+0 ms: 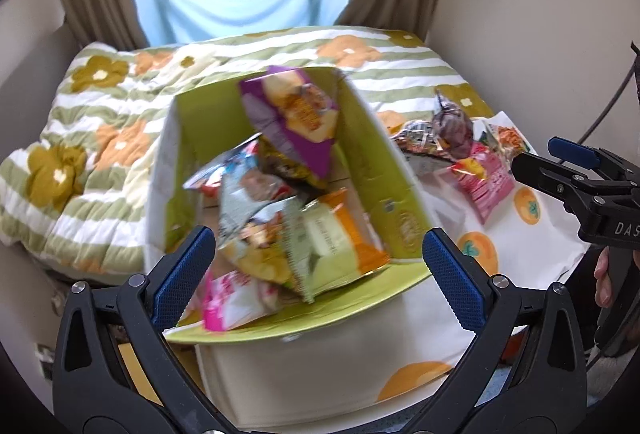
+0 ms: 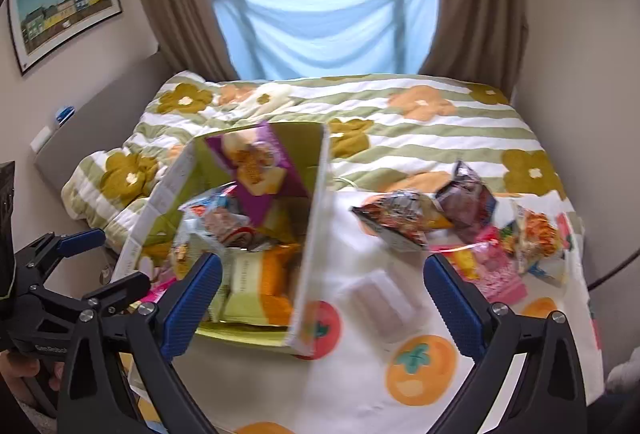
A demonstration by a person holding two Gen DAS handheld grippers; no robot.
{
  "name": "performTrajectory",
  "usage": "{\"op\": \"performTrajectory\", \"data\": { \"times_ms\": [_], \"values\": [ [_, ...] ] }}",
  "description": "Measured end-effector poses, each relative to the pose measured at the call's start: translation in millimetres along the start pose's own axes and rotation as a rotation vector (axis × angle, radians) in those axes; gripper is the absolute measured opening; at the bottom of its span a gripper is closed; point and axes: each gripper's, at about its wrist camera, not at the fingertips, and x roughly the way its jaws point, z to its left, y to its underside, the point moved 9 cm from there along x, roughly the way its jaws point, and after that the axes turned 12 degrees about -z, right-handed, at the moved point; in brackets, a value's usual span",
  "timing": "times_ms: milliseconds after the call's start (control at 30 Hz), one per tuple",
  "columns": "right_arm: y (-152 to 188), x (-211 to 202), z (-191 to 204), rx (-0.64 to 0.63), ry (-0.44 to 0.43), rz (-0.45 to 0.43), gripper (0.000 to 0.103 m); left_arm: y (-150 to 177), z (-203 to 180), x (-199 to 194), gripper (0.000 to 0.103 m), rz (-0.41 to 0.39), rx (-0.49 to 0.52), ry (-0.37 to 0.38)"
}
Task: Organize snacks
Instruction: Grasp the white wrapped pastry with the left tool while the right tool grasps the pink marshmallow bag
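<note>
Several snack packets fill the green cardboard box (image 1: 362, 137), which sits on the white cloth with orange fruit prints (image 1: 532, 246) at the foot of the bed. A purple packet (image 1: 292, 117) stands tilted against the box's far wall, its long axis running from upper left down to lower right; below it you see a pale green-and-orange packet (image 1: 336, 242) lying near the front flap and a pink one (image 1: 228, 300) poking over the near edge. The box's open top faces up and toward you, its long side running away toward the window. To its right, apart from the box, a loose pile of packets (image 2: 460, 218) lies on the cloth. Between box and pile the cloth shows a bare strip. Your left gripper (image 1: 316, 276) hangs over the box's near edge with its fingers spread wide and nothing between them. Your right gripper (image 2: 322, 304) is likewise spread, holding nothing, over the box's right wall.
</note>
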Motion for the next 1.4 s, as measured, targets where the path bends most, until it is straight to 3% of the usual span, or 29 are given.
{"op": "performTrajectory", "data": {
  "times_ms": [233,500,667,900,1133,1400],
  "values": [
    [-3.7,-2.5,-76.8,-0.006,0.019,0.007,0.101,-8.7,-75.9,30.1,0.103,0.021,0.017,-0.002],
    [0.3,16.8,-145.5,-0.084,-0.077,0.077,0.101,6.8,-143.3,73.0,0.103,0.060,-0.134,-0.111],
    [3.6,38.1,-165.4,-0.120,-0.156,0.109,0.101,29.4,-155.1,101.3,0.103,0.102,-0.253,-0.218],
    [17.3,73.9,-171.6,-0.145,-0.240,0.148,0.101,65.9,-163.5,148.9,0.103,0.152,-0.404,-0.279],
    [40.2,100.8,-173.2,-0.117,-0.280,0.179,0.101,83.8,-153.7,190.5,0.103,0.167,-0.432,-0.366],
    [60.0,119.6,-174.4,-0.188,-0.273,0.213,0.101,93.8,-140.6,221.1,0.100,0.204,-0.410,-0.420]
  ]
}}
